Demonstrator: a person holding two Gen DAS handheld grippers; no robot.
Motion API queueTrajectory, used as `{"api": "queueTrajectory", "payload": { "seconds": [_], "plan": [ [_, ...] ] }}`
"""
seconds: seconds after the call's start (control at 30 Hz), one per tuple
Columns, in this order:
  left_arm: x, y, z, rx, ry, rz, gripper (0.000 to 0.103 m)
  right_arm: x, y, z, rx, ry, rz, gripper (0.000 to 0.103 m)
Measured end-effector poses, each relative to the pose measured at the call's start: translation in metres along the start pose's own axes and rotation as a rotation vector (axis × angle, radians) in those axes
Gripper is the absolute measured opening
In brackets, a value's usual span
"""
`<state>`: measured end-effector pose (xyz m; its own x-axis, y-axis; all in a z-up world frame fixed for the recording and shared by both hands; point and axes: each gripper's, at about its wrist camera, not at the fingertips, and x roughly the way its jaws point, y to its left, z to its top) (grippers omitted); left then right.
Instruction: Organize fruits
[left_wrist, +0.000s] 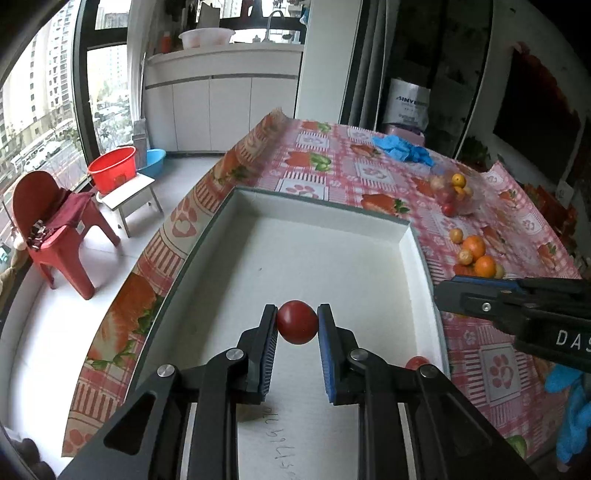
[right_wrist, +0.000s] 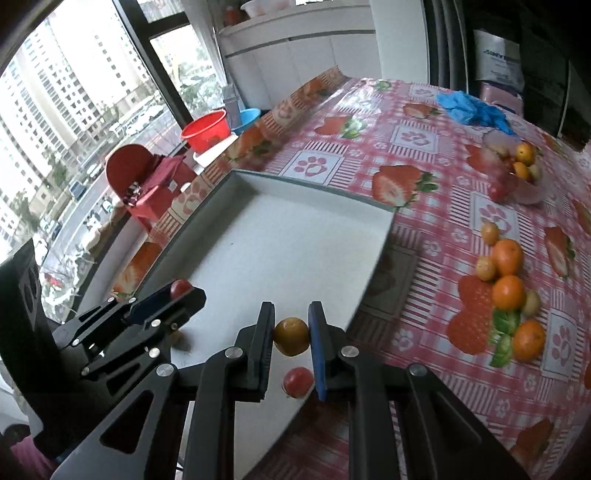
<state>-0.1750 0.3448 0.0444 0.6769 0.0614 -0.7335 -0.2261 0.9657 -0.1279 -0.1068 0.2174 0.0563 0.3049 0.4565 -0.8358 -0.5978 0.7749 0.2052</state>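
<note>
my left gripper pinches a round red cherry tomato over the shallow white cardboard box; my right gripper clamps a small yellow-orange fruit, maybe a kumquat, above the box's near edge.

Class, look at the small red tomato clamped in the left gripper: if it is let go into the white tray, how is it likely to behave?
The red tomato looks round and smooth, so it will probably roll on the flat floor of the white tray. The tray's raised walls should likely stop it. Held only at its sides by the left gripper, it may bruise if squeezed harder.
</note>
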Motion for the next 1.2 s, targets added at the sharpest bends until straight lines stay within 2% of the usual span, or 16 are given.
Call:
{"api": "queueTrajectory", "payload": {
  "seconds": [0.43,0.5,0.57,0.6,0.63,0.67,0.7,0.73,0.83,0.9,0.93,0.97,1.2],
  "plan": [
    [0.019,0.005,-0.005,0.017,0.059,0.000,0.023,0.028,0.007,0.002,-0.001,0.081,-0.003,0.022],
    [0.021,0.004,-0.007,0.021,0.071,-0.002,0.023,0.029,0.008,0.002,-0.002,0.088,-0.003,0.032],
    [0.023,0.003,-0.009,0.032,0.083,-0.005,0.023,0.029,0.008,0.002,0.003,0.089,0.004,0.067],
    [0.023,0.001,-0.010,0.042,0.086,-0.001,0.024,0.028,0.008,0.002,0.005,0.083,0.005,0.072],
    [0.023,0.000,-0.010,0.051,0.085,0.001,0.033,0.025,0.009,0.002,0.003,0.074,0.004,0.074],
    [0.021,-0.001,-0.010,0.057,0.082,0.006,0.050,0.023,0.009,0.003,-0.002,0.069,0.002,0.076],
    [0.018,-0.001,-0.010,0.052,0.069,0.018,0.088,0.020,0.009,0.003,0.001,0.053,0.011,0.079],
    [0.010,0.000,-0.009,0.038,0.026,0.024,0.098,0.017,0.008,0.005,0.007,0.043,0.013,0.082],
    [-0.001,-0.002,-0.009,0.044,-0.025,0.025,0.100,0.012,0.007,0.007,0.000,0.037,-0.007,0.085],
    [-0.001,-0.002,-0.008,0.034,-0.016,0.029,0.100,0.009,0.004,0.005,0.002,0.026,-0.023,0.092],
    [-0.001,-0.001,-0.008,0.027,-0.013,0.033,0.100,0.006,0.002,0.003,0.006,0.019,-0.030,0.100],
    [-0.001,-0.002,-0.008,0.020,-0.009,0.037,0.100,0.004,0.000,0.002,0.009,0.013,-0.036,0.103],
    [-0.010,-0.007,-0.006,0.018,-0.002,0.031,0.100,-0.015,-0.029,-0.006,0.055,-0.021,-0.078,0.103]
  ]
}}
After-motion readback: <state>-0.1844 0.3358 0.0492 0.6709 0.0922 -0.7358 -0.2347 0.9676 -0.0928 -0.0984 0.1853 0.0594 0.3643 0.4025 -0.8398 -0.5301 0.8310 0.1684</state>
